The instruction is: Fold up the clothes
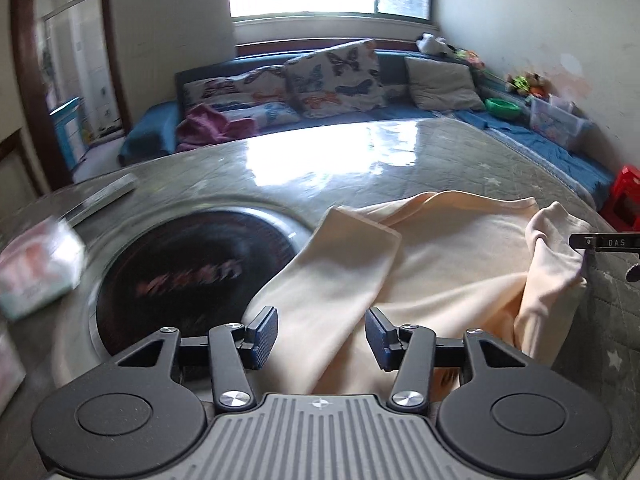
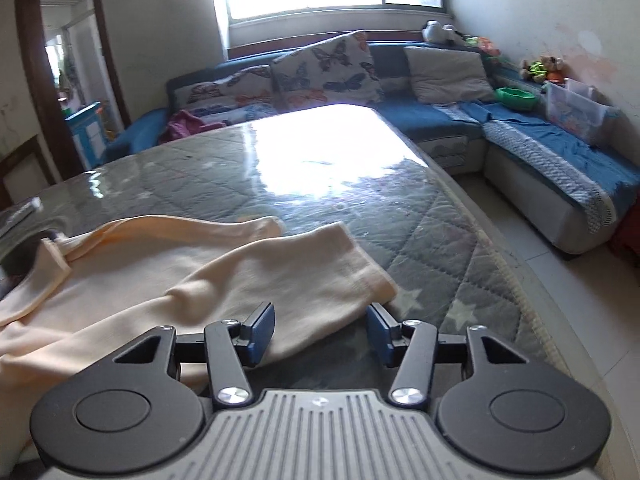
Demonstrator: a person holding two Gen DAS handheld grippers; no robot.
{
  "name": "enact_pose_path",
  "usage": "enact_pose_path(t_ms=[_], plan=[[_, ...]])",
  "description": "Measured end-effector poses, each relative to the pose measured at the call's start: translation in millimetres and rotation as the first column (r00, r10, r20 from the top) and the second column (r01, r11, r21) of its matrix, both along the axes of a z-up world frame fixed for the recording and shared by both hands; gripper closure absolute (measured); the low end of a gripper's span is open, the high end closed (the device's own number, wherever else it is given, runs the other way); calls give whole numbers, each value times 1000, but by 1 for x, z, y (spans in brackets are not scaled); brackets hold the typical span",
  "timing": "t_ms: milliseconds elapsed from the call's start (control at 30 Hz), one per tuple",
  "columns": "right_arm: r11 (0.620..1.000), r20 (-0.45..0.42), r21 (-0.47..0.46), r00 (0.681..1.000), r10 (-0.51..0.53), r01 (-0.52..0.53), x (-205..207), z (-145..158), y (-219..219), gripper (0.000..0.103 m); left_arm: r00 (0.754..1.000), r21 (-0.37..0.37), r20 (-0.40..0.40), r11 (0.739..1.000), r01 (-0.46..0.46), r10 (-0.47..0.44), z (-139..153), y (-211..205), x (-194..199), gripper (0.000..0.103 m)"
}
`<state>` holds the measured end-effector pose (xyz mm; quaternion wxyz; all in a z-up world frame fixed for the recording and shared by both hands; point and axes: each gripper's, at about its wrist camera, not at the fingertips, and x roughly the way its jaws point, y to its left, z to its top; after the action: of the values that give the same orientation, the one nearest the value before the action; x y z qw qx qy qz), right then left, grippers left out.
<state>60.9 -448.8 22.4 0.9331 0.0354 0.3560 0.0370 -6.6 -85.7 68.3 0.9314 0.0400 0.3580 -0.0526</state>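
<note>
I see both grippers, left (image 1: 322,338) and right (image 2: 322,334), part open and empty over the cream garment (image 1: 440,264), lower centre on the worktop (image 2: 400,208); open glass beyond; left items blurred.

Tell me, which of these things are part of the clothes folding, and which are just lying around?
Part of the job:
- cream garment, spread on the table
- left gripper, jaws open
- right gripper, jaws open

Just lying about:
- butterfly cushions
- grey cushion
- pink cloth on the sofa
- green bowl
- soft toys
- clear plastic box
</note>
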Motion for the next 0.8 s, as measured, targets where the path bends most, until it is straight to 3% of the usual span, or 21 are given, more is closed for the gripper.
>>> enact_pose_path(t_ms=[300, 400, 467, 500, 600, 800], plan=[[997, 28, -72, 999, 22, -20, 12, -6, 12, 53, 993, 51, -68, 993, 103, -100, -30, -37, 60, 53], [997, 35, -60, 998, 49, -47, 15, -4, 13, 72, 992, 39, -75, 994, 102, -99, -38, -35, 66, 62], [997, 38, -52, 998, 59, -57, 16, -4, 14, 92, 993, 29, -70, 995, 96, -94, -39, -30, 66, 80], [997, 40, -50, 997, 62, -60, 17, -3, 14, 94, 994, 26, -67, 995, 92, -90, -38, -27, 66, 91], [997, 61, -61, 997, 56, -52, 13, 0, 12, 97, 998, -9, -53, 999, 44, -44, -33, -10, 61, 99], [994, 120, -102, 992, 41, -29, -6, 14, 1, 98, 992, -100, 22, 988, -119, 122, -5, 44, 26, 101]])
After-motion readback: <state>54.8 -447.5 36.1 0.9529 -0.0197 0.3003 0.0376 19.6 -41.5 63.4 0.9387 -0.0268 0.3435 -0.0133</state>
